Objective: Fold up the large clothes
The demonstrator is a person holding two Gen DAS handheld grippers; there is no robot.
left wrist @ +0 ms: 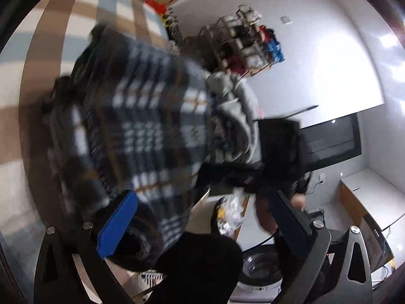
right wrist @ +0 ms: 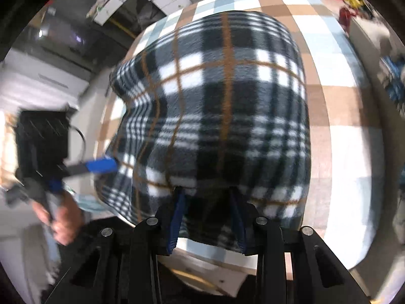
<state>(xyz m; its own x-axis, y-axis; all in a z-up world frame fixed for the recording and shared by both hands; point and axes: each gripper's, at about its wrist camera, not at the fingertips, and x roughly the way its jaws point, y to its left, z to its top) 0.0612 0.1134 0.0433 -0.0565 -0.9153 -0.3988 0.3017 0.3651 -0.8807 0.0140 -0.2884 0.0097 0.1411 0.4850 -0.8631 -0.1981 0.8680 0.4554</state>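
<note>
1. Plaid fleece garment lies spread over the checked bed cover, its near hem reaching my right tool.
2. My right tool pinches that hem; the fabric bunches between the two blue pads.
3. My left tool stands spread in its own view, the garment's edge against its left blue pad; nothing sits between the pads.
4. From the right wrist, my left hand holds that tool at the garment's left edge.
5. A grey cloth pile lies just beyond the garment.
</note>
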